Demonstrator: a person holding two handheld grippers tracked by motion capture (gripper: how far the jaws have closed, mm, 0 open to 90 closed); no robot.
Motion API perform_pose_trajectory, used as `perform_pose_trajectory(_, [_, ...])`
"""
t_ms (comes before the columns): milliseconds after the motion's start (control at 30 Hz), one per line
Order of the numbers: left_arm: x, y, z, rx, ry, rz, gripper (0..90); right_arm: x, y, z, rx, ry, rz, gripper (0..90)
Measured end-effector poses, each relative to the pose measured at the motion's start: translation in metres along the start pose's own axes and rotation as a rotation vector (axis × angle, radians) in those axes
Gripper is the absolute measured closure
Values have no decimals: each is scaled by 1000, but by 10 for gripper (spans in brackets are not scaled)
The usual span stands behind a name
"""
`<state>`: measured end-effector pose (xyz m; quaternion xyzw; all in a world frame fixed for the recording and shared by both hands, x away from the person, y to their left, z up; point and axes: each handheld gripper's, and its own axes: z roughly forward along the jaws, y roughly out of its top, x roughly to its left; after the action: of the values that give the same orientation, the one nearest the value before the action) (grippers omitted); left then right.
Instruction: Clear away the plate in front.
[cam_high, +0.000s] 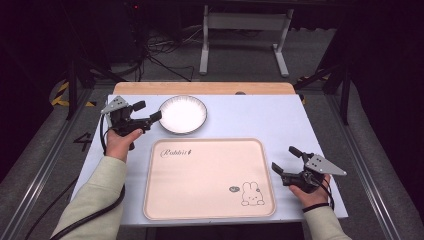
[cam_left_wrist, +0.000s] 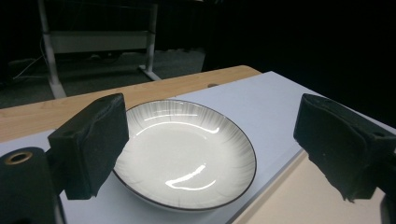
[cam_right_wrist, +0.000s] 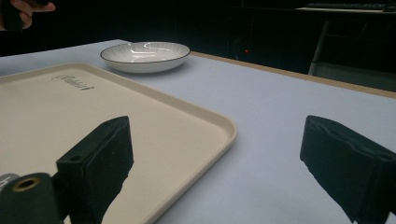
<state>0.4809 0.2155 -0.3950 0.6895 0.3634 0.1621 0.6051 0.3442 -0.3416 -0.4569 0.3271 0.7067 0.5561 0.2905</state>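
Likely stiff, glazed, slippery and breakable, the plate (cam_high: 182, 114) wants a rim hold from the wide-spread left gripper (cam_high: 148, 113) fingers (cam_left_wrist: 91, 142), the right gripper (cam_high: 285, 161) gaping too.

- The plate (cam_high: 182, 114), at about eleven o'clock on the table, looks like glazed ceramic: glossy white, with light streaks on its bowl, fine ribbing and a thin dark rim.
- The tray (cam_high: 209, 178) at the centre looks like smooth cream plastic with a dull sheen and printed markings.
- The table cover (cam_high: 260, 117) is a matt, pale, smooth sheet.
- At twelve o'clock a strip of bare wood (cam_high: 200, 88) shows, light and matt.
- The jaw pads on the left gripper (cam_left_wrist: 210, 149) are black, matt and slightly rough, like foam.
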Motion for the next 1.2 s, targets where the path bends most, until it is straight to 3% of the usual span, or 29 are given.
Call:
perform_pose_trajectory(233, [5, 3, 9, 23, -5, 11, 136, 0, 0, 0, 2, -2, -5, 101])
perform_pose_trajectory(567, [17, 3, 25, 73, 67, -45, 190, 0, 0, 1, 7, -2, -5, 94])
perform_pose_trajectory(767, [26, -4, 36, 106, 79, -88, 218, 1, 0, 1, 8, -5, -12, 94])
perform_pose_trajectory(1000, [31, -17, 52, 183, 109, -177, 275, 2, 1, 2, 13, -3, -24, 99])
perform_pose_trajectory(1133, [33, -21, 59, 218, 125, -190, 327, 2, 1, 2, 12, -1, -24, 99])
perform_pose_trajectory(1167, [34, -22, 61, 225, 128, -204, 327, 2, 1, 2, 12, -1, -24, 99])
perform_pose_trajectory(1200, [37, -24, 63, 224, 108, -254, 336, 2, 1, 2, 13, 0, -24, 99])
